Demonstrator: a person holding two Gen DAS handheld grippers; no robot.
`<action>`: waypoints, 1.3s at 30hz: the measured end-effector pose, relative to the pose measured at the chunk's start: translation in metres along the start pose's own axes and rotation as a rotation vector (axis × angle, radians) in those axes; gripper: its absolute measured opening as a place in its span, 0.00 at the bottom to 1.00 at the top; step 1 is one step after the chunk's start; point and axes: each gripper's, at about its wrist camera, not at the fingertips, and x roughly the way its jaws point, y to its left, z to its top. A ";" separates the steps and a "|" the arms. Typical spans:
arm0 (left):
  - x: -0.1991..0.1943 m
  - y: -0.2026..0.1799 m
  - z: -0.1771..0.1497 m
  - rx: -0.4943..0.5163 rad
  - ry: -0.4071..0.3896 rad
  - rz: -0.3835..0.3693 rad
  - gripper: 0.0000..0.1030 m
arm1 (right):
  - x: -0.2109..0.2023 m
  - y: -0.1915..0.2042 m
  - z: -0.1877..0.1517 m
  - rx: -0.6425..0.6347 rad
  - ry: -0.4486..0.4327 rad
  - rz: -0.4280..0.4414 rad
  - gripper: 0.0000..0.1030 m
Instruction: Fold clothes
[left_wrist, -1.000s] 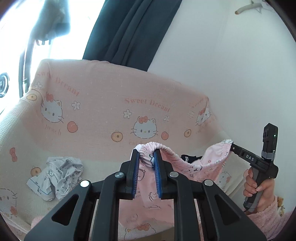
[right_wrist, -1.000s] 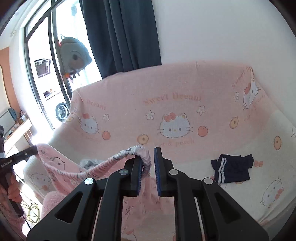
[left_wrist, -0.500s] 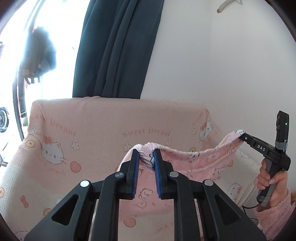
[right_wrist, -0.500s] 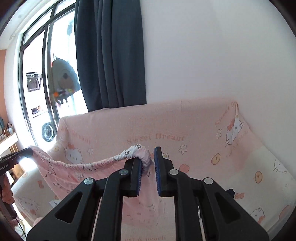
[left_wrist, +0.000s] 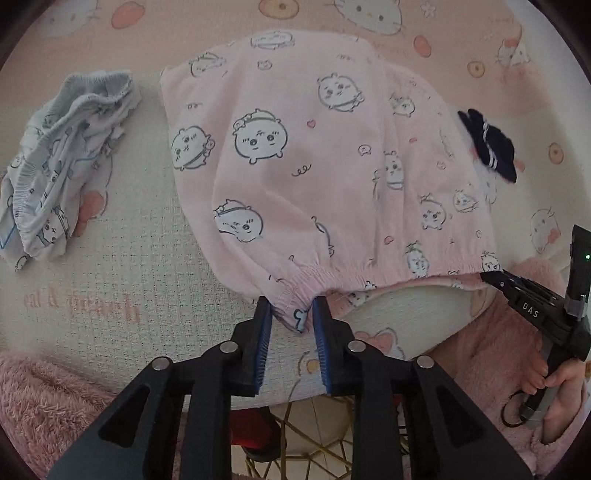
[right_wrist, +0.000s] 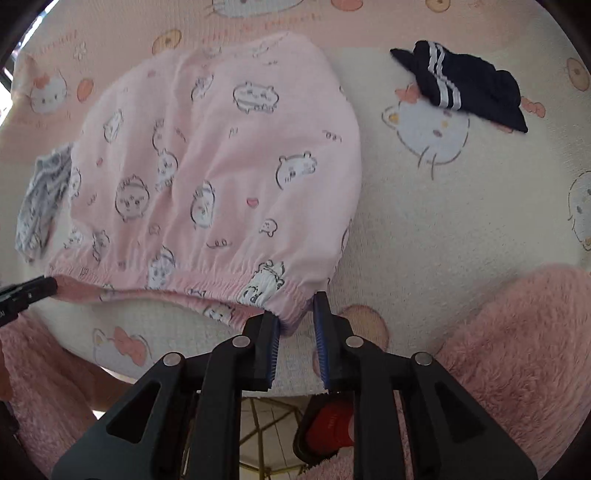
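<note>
The pink cartoon-print pants (left_wrist: 314, 155) lie spread flat on the sofa seat (left_wrist: 122, 280), the waistband along the seat's front edge and the legs running back toward the backrest, a layout that judging by the task readies them for a first fold. The left gripper (left_wrist: 291, 314) sits at the waistband's left corner; its jaws are opening, the elastic corner sits loosely between the blue pads and neither pad appears to press it, so the cloth is let go. The right gripper (right_wrist: 295, 314) is at the opposite waistband corner, jaws also opening; the hem lies against the left pad with a clear gap to the right pad, so that side is released too. Holding the two waist corners apart has kept the band stretched straight, which is probably why the garment landed without bunching. A crumpled grey-white printed garment (left_wrist: 62, 166) lies near the seat's left edge, and small navy shorts with white stripes (right_wrist: 465, 85) lie toward the back right. The sofa wears a pink and cream cat-print cover (right_wrist: 461, 229). A fuzzy pink sleeve (right_wrist: 517, 350) shows beside each tool; gold wire legs (left_wrist: 314, 439) and pale floor appear below the front edge.
</note>
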 end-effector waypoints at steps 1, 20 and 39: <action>0.002 0.000 -0.001 0.006 0.007 0.016 0.39 | 0.002 -0.001 -0.002 0.000 0.012 0.014 0.20; 0.026 0.001 0.006 0.017 0.007 0.147 0.38 | -0.068 -0.016 0.008 0.041 -0.217 0.338 0.29; 0.011 0.031 0.007 -0.207 -0.045 -0.091 0.38 | 0.018 -0.036 0.014 0.172 -0.010 0.066 0.37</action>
